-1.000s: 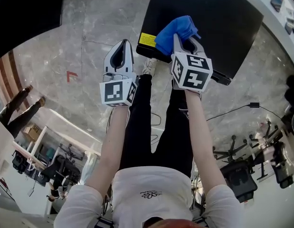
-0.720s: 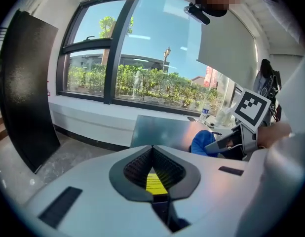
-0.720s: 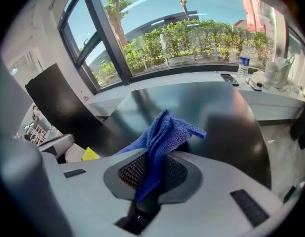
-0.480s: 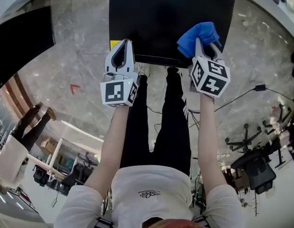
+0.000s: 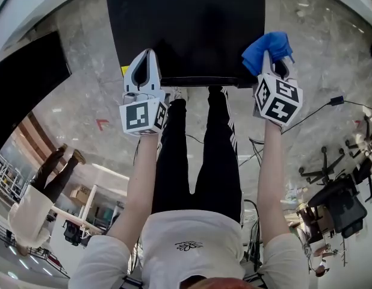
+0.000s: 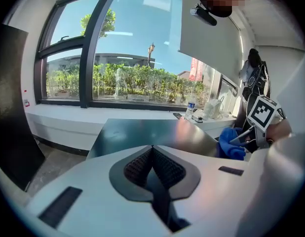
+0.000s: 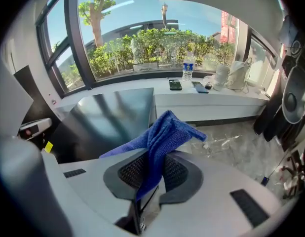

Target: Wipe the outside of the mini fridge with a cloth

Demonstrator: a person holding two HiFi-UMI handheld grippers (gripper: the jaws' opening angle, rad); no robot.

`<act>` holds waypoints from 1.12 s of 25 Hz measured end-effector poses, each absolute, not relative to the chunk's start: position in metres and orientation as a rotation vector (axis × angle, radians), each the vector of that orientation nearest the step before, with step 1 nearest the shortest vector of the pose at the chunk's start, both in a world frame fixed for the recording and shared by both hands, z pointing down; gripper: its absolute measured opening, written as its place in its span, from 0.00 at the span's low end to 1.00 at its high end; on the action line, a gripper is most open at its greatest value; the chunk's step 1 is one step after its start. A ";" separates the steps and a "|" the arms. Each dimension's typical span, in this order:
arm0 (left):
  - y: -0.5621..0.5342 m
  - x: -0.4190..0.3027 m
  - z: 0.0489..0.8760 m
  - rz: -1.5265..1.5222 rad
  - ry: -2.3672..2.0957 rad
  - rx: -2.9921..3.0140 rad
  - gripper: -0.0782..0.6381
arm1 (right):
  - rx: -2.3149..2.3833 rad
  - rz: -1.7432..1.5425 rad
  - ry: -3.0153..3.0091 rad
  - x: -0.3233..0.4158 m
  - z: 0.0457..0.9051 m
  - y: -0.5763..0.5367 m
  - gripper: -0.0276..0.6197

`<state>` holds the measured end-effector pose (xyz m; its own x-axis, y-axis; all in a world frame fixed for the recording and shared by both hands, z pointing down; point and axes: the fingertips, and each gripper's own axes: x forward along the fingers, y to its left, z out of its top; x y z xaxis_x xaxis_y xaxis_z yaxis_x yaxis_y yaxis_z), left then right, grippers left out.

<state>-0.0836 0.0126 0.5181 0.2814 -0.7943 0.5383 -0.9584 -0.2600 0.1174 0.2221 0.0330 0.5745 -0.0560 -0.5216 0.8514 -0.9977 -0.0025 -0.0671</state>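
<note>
Blue cloth (image 7: 165, 132) clamped in the right claw (image 7: 153, 164): jaws pinched on a fold, the rest standing up in a bunched peak above the tips. Head view puts that claw (image 5: 271, 63) and its cloth (image 5: 267, 48) at the near right corner of the mini fridge (image 5: 186, 23). Cannot tell whether cloth and fridge touch.

Left claw (image 6: 152, 154): jaws together, nothing between them. Held over the near left part of the fridge top (image 6: 142, 135), tips (image 5: 148, 54) just past the front edge as the head view shows it.

Fridge is black with a glossy top that reflects the sky. It stands on a grey marble floor (image 5: 83, 71). Small yellow sticker (image 5: 124, 70) at its near left corner.

Person stands right against the fridge front, black trousers (image 5: 198, 149), both arms stretched forward.

Beyond the fridge, a white worktop (image 7: 211, 100) under a big window, carrying a water bottle (image 7: 188, 65) and a phone (image 7: 175, 85).
</note>
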 end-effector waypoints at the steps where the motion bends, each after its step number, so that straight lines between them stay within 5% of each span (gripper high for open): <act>1: 0.012 -0.082 0.520 0.528 -1.575 2.138 0.12 | 1.598 0.957 -1.628 0.227 0.577 0.034 0.15; 15: 0.035 -0.120 0.504 0.483 -1.651 2.083 0.12 | 1.706 0.867 -1.757 0.219 0.480 0.041 0.15; 28: 0.093 -0.274 0.511 0.439 -1.815 1.930 0.12 | 1.148 1.172 -2.222 -0.112 0.493 0.055 0.15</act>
<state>-0.2736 0.0934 0.5109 0.0828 -0.8497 0.5208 -0.9938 -0.0311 0.1072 -0.1121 0.0546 0.4934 -0.5957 -0.4876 0.6382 -0.8021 0.3196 -0.5045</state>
